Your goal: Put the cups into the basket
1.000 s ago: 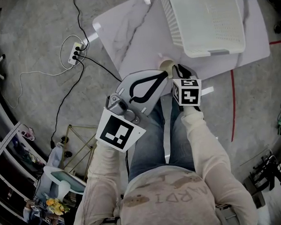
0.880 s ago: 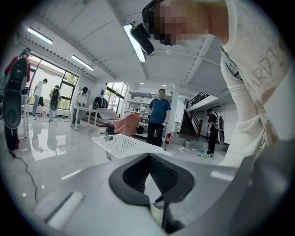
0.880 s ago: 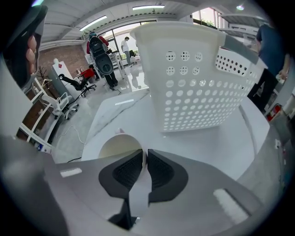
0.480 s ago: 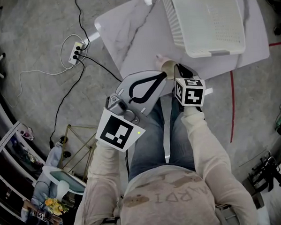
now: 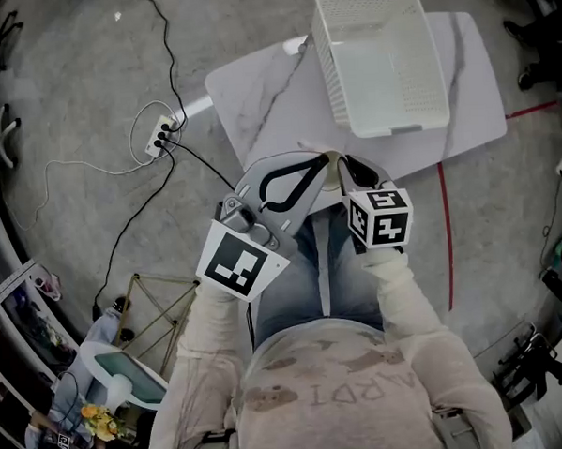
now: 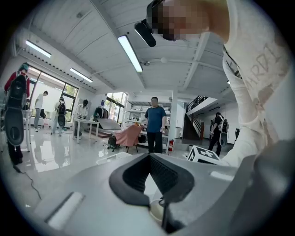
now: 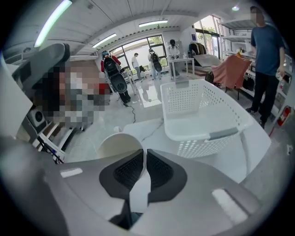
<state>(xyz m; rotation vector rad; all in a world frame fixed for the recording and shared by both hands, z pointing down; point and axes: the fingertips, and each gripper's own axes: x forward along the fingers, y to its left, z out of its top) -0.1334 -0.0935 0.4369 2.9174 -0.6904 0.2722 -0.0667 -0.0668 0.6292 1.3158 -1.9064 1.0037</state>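
Where the worktop's near edge meets the person's knees, a pale paper cup (image 7: 120,144) is held up in the right gripper (image 7: 144,156), whose jaws are clamped on the cup's thin wall, the mouth tipped toward the left. Just beside it, the left gripper (image 5: 325,156) has its jaws together at the tips. A pale cup rim (image 6: 157,209) shows low in the gap behind the pads, but I cannot tell whether that gripper has any hold on it. In the head view the two grippers sit tip to tip over the near edge.

Beyond them the white perforated basket (image 5: 335,85) stands upright on the right half of the marble-veined worktop (image 5: 265,98), reaching to its far edge, with nothing visible inside. The left half of the worktop is bare stone.

Each gripper carries its marker cube, the left (image 5: 241,259) and the right (image 5: 379,217), over pale sleeves and blue jeans. On the grey floor to the left lies a power strip (image 5: 161,136) with dark cables. A red line (image 5: 445,229) runs along the floor at the right. A person in a blue shirt (image 6: 154,122) stands well beyond.
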